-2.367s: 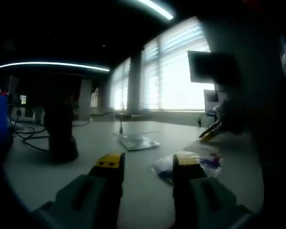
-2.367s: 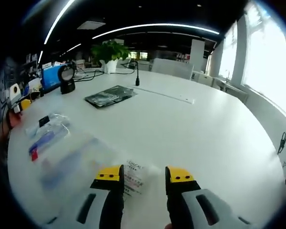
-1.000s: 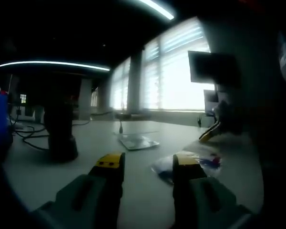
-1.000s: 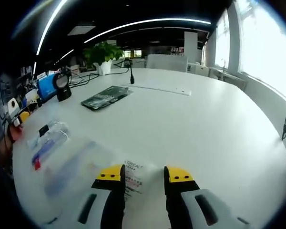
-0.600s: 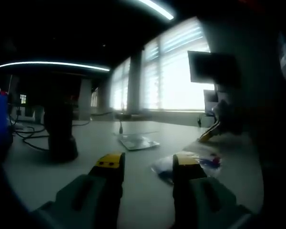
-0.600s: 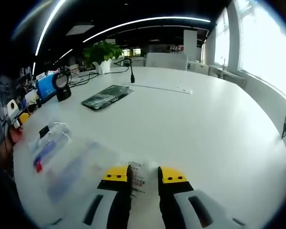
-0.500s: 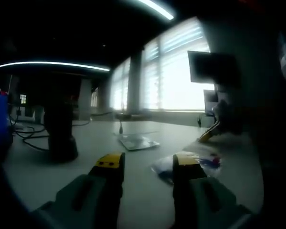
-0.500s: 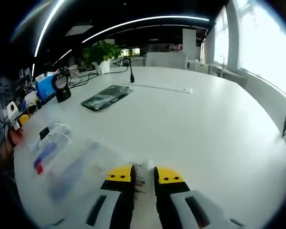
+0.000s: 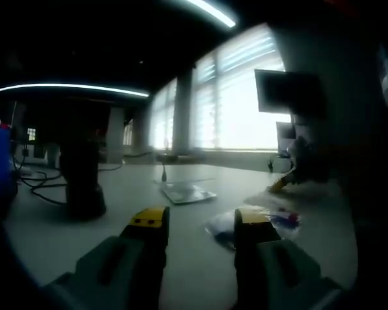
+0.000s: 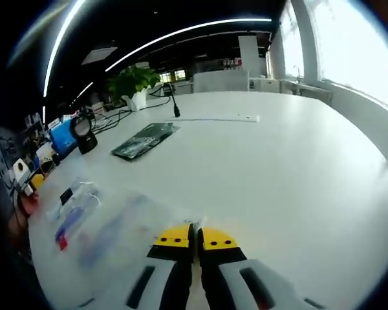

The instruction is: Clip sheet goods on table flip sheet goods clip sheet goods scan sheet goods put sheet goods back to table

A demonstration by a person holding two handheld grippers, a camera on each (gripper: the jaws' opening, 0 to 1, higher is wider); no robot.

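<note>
Jaws of right hand-held gripper (image 10: 194, 242) have just closed onto clear sheet-goods packet (image 10: 116, 226) lying on white worktop (image 10: 278, 161), first clip done, flip next; left hand-held gripper (image 9: 197, 223) stays apart, idle.

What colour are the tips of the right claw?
Yellow; the right claw tips are seen best in the right gripper view.

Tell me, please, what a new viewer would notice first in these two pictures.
In the right gripper view, the yellow-tipped right tongs are shut on the edge of a clear plastic packet on the white table. In the left gripper view, the left tongs stand open near a dark scanner.
</note>
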